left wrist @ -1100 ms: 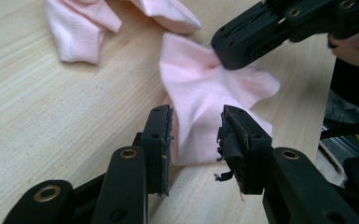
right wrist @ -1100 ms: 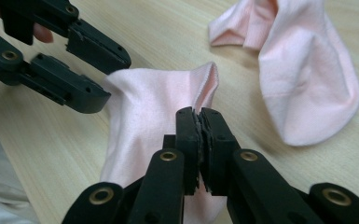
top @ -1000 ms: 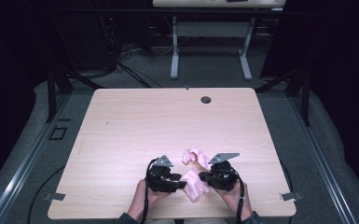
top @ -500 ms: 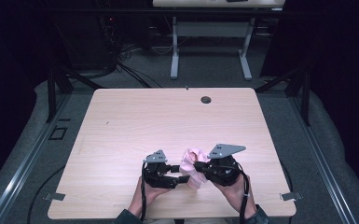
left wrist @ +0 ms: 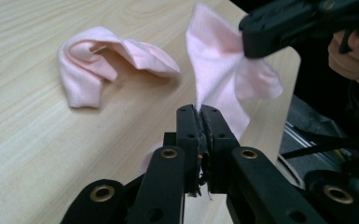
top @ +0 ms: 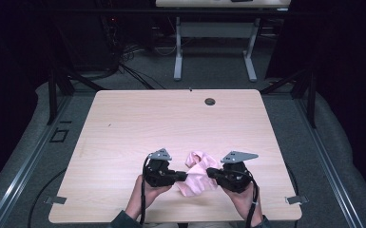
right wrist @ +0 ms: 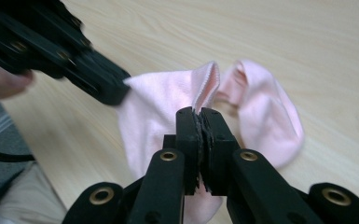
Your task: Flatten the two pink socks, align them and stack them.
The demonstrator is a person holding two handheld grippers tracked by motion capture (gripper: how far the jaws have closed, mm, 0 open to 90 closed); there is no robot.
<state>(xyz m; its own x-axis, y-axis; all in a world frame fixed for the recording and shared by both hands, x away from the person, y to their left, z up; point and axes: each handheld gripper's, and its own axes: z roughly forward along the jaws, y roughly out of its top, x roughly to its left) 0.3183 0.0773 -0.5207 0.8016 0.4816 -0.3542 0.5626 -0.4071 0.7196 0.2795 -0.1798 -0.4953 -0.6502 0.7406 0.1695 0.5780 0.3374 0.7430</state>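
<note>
Left tool (top: 183,176): jaws fully closed, pinching an edge of the pink cloth (top: 197,174). In the left gripper view the cloth rises straight out of the closed jaw tips. Right tool (top: 210,172): jaws also fully closed on the cloth, clamped on a hemmed edge, seen in the right gripper view. Both tools point inward at each other, tips close together, cloth spanning between them.

Cloth sits near the table's (top: 123,142) front edge, roughly centred left to right. The part between the tools is lifted. The far part lies crumpled on the table just behind the tools, folded over into a loose loop.

Edges: both hands are right at the table's front edge, so there is very little surface on the near side of the cloth. Wide bare tabletop beyond the cloth, toward the far edge, and to both sides of it. Only other feature on the top is a small dark round grommet (top: 210,101) near the table's far edge, well apart from the cloth.

Counts: 2 tools, 1 cloth, 1 grommet, 1 table in use. A second table's legs (top: 178,52) stand on the floor behind it.
</note>
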